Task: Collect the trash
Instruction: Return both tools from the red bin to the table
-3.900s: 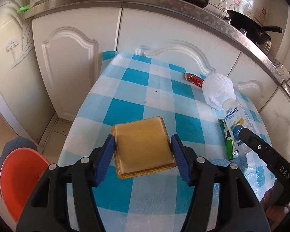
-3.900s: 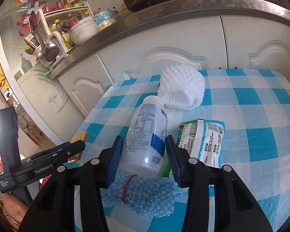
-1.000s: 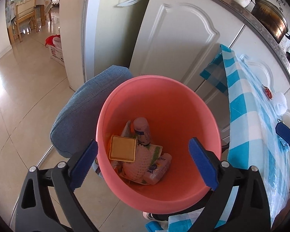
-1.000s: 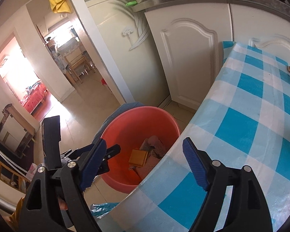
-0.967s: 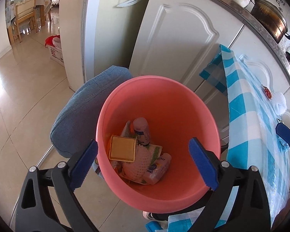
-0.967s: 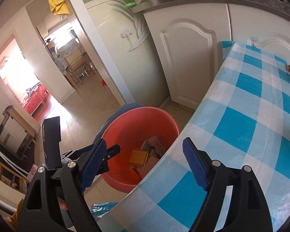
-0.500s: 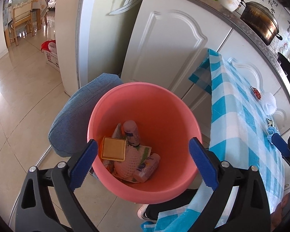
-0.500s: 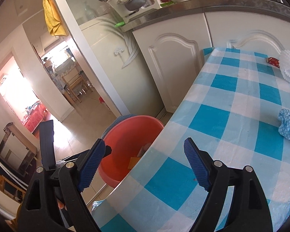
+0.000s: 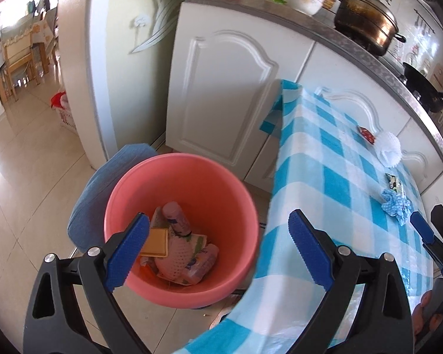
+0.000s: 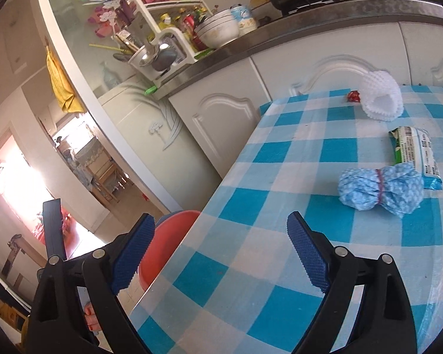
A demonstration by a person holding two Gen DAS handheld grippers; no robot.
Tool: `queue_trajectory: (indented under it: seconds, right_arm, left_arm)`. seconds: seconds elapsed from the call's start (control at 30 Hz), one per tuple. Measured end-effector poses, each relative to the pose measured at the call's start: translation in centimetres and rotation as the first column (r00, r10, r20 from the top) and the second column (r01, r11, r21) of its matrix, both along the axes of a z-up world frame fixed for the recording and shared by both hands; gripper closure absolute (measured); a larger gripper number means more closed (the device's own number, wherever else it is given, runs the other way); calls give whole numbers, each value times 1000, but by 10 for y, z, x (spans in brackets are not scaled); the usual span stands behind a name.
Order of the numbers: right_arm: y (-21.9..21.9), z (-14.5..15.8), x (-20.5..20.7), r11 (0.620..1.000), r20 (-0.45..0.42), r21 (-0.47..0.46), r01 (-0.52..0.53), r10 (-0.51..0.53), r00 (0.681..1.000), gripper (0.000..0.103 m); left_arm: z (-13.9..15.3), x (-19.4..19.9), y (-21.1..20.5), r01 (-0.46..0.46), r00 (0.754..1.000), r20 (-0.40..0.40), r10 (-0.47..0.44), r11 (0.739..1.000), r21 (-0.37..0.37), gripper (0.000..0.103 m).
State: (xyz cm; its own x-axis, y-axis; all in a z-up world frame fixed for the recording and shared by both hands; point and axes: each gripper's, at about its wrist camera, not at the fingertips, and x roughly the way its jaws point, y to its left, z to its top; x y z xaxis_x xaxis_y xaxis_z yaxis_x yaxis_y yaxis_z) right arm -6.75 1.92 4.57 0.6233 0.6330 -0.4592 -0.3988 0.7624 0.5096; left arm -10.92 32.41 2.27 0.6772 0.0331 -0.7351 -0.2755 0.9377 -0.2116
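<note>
I have the left gripper (image 9: 218, 253) above the pink bin (image 9: 180, 224), which stands on the floor just beside the bench (image 9: 324, 194) with its blue-and-white checked cloth; its jaws are spread wide with nothing between them. In the bin I see a tan square piece (image 9: 155, 242), a bottle (image 9: 175, 218) and some netted wrapping. My right gripper (image 10: 218, 253) is over the near edge of the bench, jaws released and empty, having just been opening. On the bench ahead of it the remaining trash lies: a crumpled blue bundle (image 10: 380, 187) tied with a band, touching a green-and-white packet (image 10: 414, 150) behind it, then a white foam net (image 10: 380, 100) farther back with a small red wrapper (image 10: 353, 96) just beside it.
</note>
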Motion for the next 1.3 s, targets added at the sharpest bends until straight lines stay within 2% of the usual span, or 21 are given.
queue_trajectory:
  seconds: [0.27, 0.63, 1.07, 1.3]
  right_arm:
    - [-65, -8, 8, 989, -25, 103, 110, -108, 994, 10]
    - [-142, -25, 19, 954, -81, 180, 240, -229, 970, 10]
    - [-190, -41, 25, 924, -137, 224, 310, -286, 949, 10]
    - [-211, -43, 26, 904, -151, 259, 340, -310, 939, 10]
  left_arm:
    - [17, 18, -55, 91, 996, -11, -91, 995, 50, 8]
    - [24, 30, -125, 203, 979, -27, -202, 973, 105, 7]
    - [27, 56, -185, 290, 957, -51, -285, 945, 154, 7]
    - [48, 90, -217, 342, 939, -17, -343, 931, 127, 7]
